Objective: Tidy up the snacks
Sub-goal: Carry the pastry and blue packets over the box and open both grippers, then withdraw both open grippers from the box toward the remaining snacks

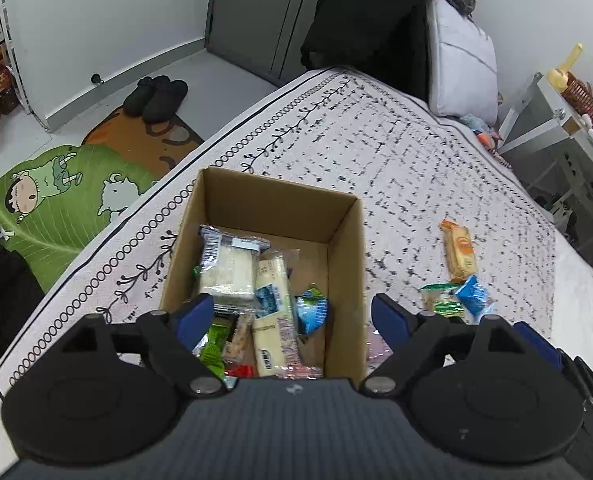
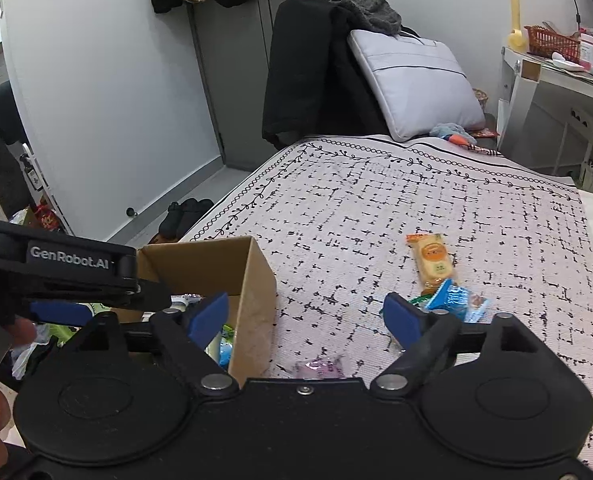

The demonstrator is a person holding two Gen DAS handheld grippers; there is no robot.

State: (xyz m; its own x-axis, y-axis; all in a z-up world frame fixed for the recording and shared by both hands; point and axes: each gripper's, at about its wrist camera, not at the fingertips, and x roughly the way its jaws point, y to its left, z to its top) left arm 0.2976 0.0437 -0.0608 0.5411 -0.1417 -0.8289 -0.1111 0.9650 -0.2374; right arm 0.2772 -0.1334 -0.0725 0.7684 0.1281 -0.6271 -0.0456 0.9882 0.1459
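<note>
Left gripper (image 1: 290, 316) fingers apart, empty, over cardboard box (image 1: 342, 248) | right gripper (image 2: 306, 316) fingers apart, empty | orange snack packet (image 2: 432, 260) on bed, ahead-right of my right fingers, long axis running away; right nearer

Past my cardboard box (image 1: 264, 216) the bed (image 2: 376, 208) lies bare toward the pillow (image 2: 416, 80). To the right, an orange snack packet (image 2: 432, 260) and blue packet (image 2: 456, 296) block the way.
</note>
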